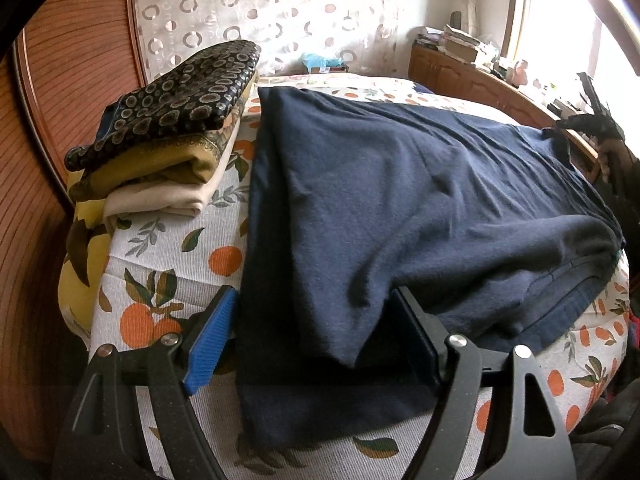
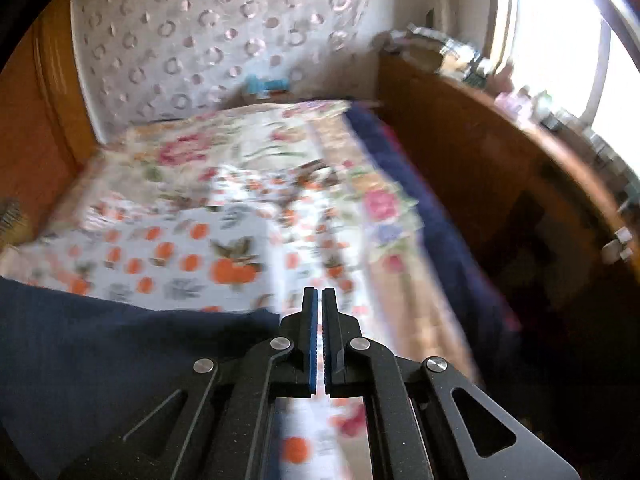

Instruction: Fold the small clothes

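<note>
A dark navy garment lies spread on the bed, its near left part folded over and hanging toward me. My left gripper is open, its jaws wide on either side of the garment's near folded edge; the blue left pad is bare and the cloth drapes over the right finger. My right gripper is shut with nothing between the pads, above the bed just right of the garment's corner. It also shows in the left wrist view at the garment's far right edge.
A stack of folded clothes sits on the bed's left side beside the garment. The bed has an orange-print sheet. A wooden headboard stands at left, a cluttered wooden shelf and window at right.
</note>
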`<state>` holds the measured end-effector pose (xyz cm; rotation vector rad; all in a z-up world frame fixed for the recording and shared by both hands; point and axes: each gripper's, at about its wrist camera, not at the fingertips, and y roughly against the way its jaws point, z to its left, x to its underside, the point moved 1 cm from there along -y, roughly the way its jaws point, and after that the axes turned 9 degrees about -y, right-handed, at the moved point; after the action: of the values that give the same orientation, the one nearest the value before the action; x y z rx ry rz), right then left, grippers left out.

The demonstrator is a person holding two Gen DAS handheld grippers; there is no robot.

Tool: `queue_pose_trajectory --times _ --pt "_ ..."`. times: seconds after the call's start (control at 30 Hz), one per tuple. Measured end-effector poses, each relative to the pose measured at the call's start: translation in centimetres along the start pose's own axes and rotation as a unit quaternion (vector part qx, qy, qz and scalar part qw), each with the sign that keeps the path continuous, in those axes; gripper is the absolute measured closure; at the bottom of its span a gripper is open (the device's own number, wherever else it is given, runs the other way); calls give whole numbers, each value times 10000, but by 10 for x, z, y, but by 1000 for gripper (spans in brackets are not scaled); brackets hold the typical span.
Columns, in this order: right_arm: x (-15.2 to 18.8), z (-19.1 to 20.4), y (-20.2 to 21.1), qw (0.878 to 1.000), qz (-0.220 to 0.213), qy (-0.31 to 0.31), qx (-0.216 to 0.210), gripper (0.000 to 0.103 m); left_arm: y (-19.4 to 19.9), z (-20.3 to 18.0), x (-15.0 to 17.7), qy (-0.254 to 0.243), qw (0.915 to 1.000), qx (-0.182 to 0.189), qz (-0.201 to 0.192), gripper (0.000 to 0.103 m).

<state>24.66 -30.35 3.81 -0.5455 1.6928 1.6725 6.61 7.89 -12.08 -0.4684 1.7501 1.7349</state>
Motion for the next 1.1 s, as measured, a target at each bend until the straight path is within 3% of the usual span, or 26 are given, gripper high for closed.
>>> queue_pose_trajectory --times 0.1,0.23,0.3,0.47,0.57,0.6,0.67,0.77,0.87,0.93,1.0,1.1 --pt "0 0 1 9998 119 -76 -148 95 0 0 0 -8 10000 -6 19 24" --pt "12 12 14 9986 30 318 -417 86 1 2 0 44 10000 -1 45 24" --pt "26 16 27 9969 -62 420 -667 80 2 4 2 93 10000 6 26 24" --pt "66 15 57 9919 -97 702 -1056 77 4 4 4 76 10000 -32 8 24" --pt "90 16 68 9882 -55 874 -1254 57 4 3 5 48 10000 -59 -20 27" --pt "98 15 71 9866 -14 929 -1339 47 4 2 5 50 10000 -55 -27 30" --pt "112 10 78 9844 16 1013 -1438 40 5 2 4 67 10000 -23 -35 34" --pt "129 -1 82 9827 46 1139 -1460 40 6 3 3 87 9999 18 -61 46" --pt "139 -11 85 9845 16 1185 -1295 40 7 3 2 94 9998 154 -62 67" --pt "145 -21 93 9858 -24 1067 -1299 40 8 1 1 116 9994 309 -46 87" --pt "150 -32 101 9874 -90 890 -1306 40 10 -2 -1 93 9993 349 -99 93" --pt "162 -56 114 9895 -106 693 -1267 40 24 -8 -10 135 9977 515 -409 94"
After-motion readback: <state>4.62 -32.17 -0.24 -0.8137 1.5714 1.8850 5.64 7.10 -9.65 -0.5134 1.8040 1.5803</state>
